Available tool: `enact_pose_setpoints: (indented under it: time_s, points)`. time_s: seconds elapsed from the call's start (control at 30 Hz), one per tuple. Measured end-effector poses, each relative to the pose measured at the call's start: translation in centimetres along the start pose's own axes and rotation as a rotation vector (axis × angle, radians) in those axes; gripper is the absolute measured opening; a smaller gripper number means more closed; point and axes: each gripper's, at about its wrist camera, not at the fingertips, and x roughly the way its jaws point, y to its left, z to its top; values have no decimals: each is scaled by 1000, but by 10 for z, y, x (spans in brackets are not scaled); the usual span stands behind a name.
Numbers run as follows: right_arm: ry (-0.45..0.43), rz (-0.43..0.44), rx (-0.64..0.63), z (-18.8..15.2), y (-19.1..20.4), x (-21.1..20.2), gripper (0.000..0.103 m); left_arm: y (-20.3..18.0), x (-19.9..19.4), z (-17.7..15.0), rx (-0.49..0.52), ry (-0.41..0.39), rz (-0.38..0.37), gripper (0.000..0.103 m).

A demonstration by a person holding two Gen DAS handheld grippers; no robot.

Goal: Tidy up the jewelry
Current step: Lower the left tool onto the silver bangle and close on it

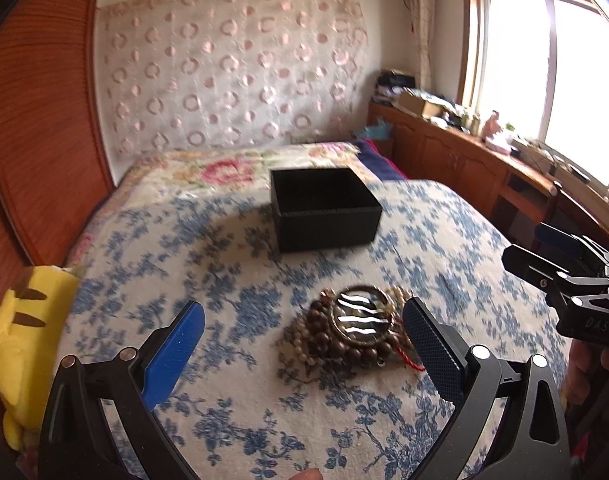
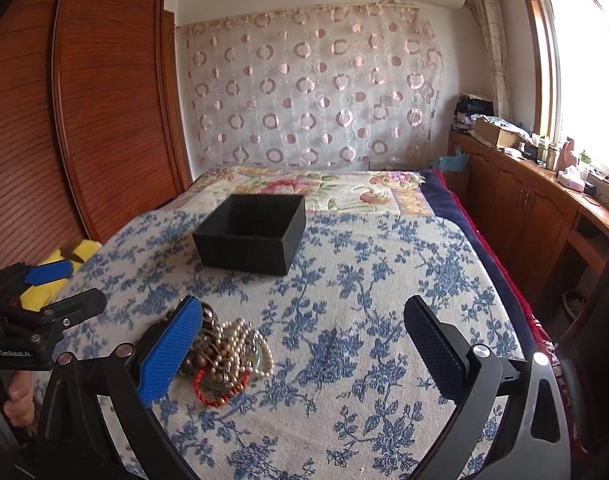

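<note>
A pile of jewelry (image 1: 354,330) lies on the blue-flowered cloth: brown bead strings, a round zebra-striped pendant (image 1: 362,316), pearls and a red cord. In the right wrist view the pile (image 2: 224,356) sits by the left finger, partly hidden by it. An open black box (image 1: 324,208) stands further back on the bed, seen also in the right wrist view (image 2: 252,232). My left gripper (image 1: 304,332) is open, low over the cloth, with the pile just inside its right finger. My right gripper (image 2: 300,336) is open and empty, to the right of the pile.
A yellow plush toy (image 1: 20,328) lies at the bed's left edge by a wooden wardrobe (image 2: 104,100). Wooden cabinets (image 2: 524,208) with clutter run under the window on the right. A floral blanket (image 2: 324,188) covers the bed's far end.
</note>
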Motion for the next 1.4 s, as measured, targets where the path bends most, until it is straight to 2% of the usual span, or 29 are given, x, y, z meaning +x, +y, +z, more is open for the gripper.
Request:
enact_pose_setpoints:
  time_s: [0.23, 0.4, 0.53, 0.63, 0.73, 1.03, 1.2, 1.4]
  points:
    - [70, 10, -41, -20, -6, 18, 88, -10, 31, -6, 47, 91, -66, 96]
    - [106, 23, -45, -30, -8, 25, 87, -16, 49, -9, 74, 138, -106, 95]
    - [122, 31, -38, -36, -10, 30, 87, -19, 61, -7, 70, 182, -172, 84]
    - [130, 32, -44, -38, -9, 31, 87, -23, 72, -4, 98, 194, -171, 79]
    - [134, 34, -47, -38, -10, 33, 87, -24, 81, -2, 90, 208, -211, 78]
    - [157, 47, -53, -45, -7, 38, 87, -35, 96, -5, 155, 231, -211, 72]
    - [156, 47, -52, -45, -7, 38, 87, -33, 99, -6, 169, 230, -182, 56]
    - [159, 48, -57, -46, -5, 39, 87, -22, 92, -4, 151, 211, -186, 55]
